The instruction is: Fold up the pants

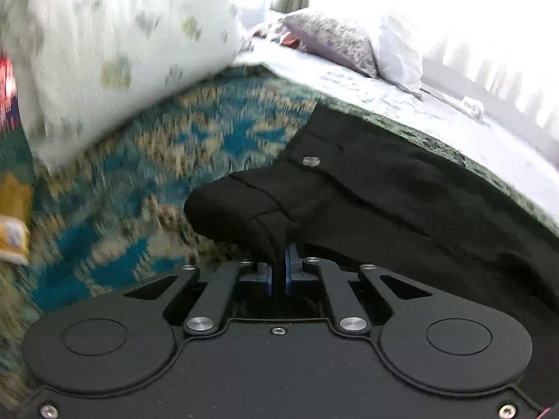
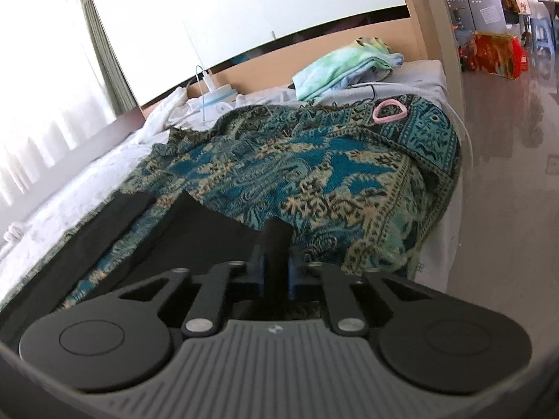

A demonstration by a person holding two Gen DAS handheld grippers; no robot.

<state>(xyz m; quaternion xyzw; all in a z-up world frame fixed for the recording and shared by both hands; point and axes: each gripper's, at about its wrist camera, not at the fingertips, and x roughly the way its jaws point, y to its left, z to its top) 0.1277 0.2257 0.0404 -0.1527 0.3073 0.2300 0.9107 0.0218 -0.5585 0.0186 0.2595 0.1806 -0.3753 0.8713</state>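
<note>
Black pants [image 1: 401, 188] lie on a blue and beige patterned blanket [image 1: 157, 160]; a silver button [image 1: 310, 161] marks the waistband. My left gripper [image 1: 279, 262] is shut on a bunched fold of the waistband, which rises over its blue pads. In the right wrist view the two legs of the pants [image 2: 209, 230] stretch away to the left over the blanket [image 2: 314, 174]. There my right gripper [image 2: 277, 244] is shut on a strip of the black fabric at a leg's end. The fingertips of both grippers are hidden by cloth.
A white spotted pillow [image 1: 115, 45] and a grey patterned pillow [image 1: 335, 38] lie beyond the waistband. A pink ring [image 2: 389, 111] sits on the blanket's far corner, folded tie-dye cloth [image 2: 346, 63] behind it. The bed's edge drops to the floor [image 2: 506, 139] on the right.
</note>
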